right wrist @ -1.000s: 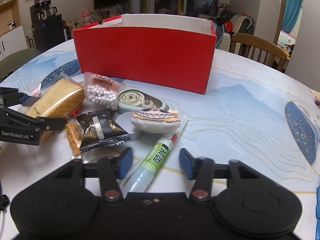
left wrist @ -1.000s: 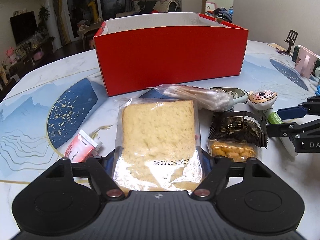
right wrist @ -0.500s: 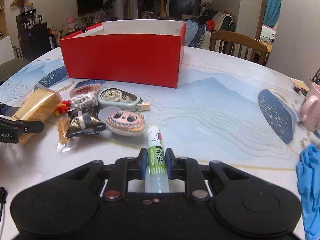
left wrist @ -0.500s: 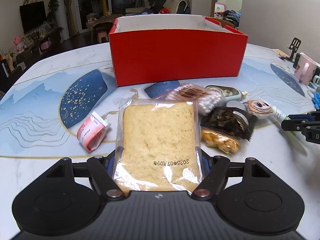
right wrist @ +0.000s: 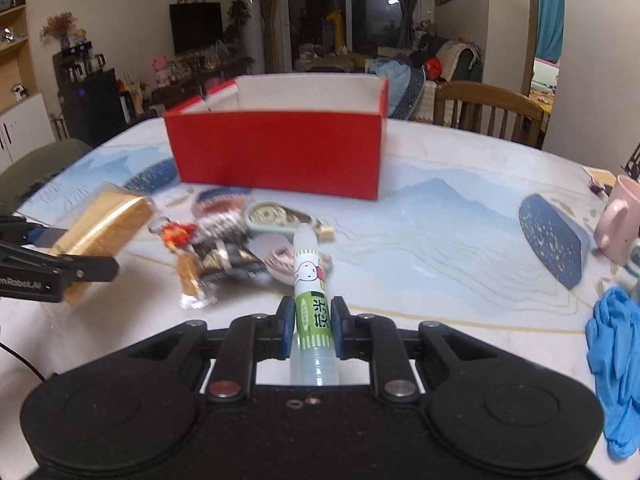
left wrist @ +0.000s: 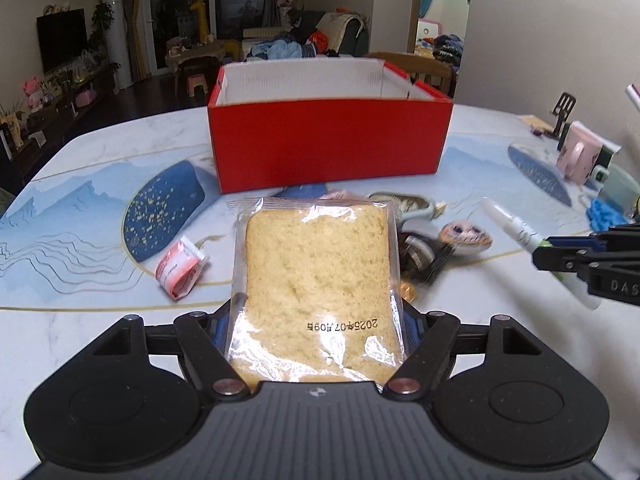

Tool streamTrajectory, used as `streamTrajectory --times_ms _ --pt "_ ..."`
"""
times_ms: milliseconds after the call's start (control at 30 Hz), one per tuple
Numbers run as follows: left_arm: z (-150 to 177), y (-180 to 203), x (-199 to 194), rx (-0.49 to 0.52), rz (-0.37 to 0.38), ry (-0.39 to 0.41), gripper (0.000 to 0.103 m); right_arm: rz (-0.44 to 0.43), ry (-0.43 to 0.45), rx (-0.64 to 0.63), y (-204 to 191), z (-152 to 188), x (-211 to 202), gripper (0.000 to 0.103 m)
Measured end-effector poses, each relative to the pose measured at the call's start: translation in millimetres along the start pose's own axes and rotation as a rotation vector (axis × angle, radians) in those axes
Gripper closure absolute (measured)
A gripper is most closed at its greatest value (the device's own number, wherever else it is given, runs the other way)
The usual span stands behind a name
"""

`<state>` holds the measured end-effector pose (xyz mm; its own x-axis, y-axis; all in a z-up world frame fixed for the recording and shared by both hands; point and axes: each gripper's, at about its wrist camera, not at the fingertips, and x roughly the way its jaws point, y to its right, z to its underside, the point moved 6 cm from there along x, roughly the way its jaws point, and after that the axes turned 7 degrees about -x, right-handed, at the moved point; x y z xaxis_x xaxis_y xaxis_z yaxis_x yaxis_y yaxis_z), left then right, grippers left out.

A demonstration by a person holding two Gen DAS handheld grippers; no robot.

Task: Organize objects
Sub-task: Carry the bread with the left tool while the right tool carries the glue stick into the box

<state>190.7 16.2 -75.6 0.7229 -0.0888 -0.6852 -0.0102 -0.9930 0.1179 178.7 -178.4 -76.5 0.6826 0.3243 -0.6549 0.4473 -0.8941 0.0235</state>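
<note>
My left gripper (left wrist: pixel 316 320) is shut on a bagged slice of bread (left wrist: pixel 316 280), held above the table and pointing toward the open red box (left wrist: pixel 328 148). My right gripper (right wrist: pixel 312 320) is shut on a green-labelled marker pen (right wrist: pixel 310 292), also lifted off the table. In the left wrist view the right gripper (left wrist: pixel 560 256) shows at the right edge with the pen (left wrist: pixel 516 228) sticking out. In the right wrist view the left gripper (right wrist: pixel 76 268) with the bread (right wrist: pixel 104 220) is at the left. The red box (right wrist: pixel 280 152) stands behind the pile.
A pile of small items lies before the box: a dark snack packet (right wrist: pixel 224 260), a cotton-swab bag (right wrist: pixel 218 220), a correction-tape dispenser (right wrist: pixel 276 216), a round cartoon item (left wrist: pixel 464 234). A pink sachet (left wrist: pixel 180 268) lies left. A pink mug (right wrist: pixel 618 220) and blue glove (right wrist: pixel 616 360) sit right.
My right gripper closed on the marker pen and lifted it off the table. My left gripper rose with the bread, and more of the box interior shows.
</note>
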Motion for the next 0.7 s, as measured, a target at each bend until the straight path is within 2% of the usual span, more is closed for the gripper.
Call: streamTrajectory --times_ms 367,700 --pt "-47.1 24.5 -13.6 0.021 0.041 0.057 0.029 -0.018 0.099 -0.029 -10.7 -62.0 -17.7 0.084" --pt "-110.4 29.3 -11.2 0.058 0.019 0.105 0.029 -0.023 0.156 -0.047 -3.1 -126.8 -9.2 0.084"
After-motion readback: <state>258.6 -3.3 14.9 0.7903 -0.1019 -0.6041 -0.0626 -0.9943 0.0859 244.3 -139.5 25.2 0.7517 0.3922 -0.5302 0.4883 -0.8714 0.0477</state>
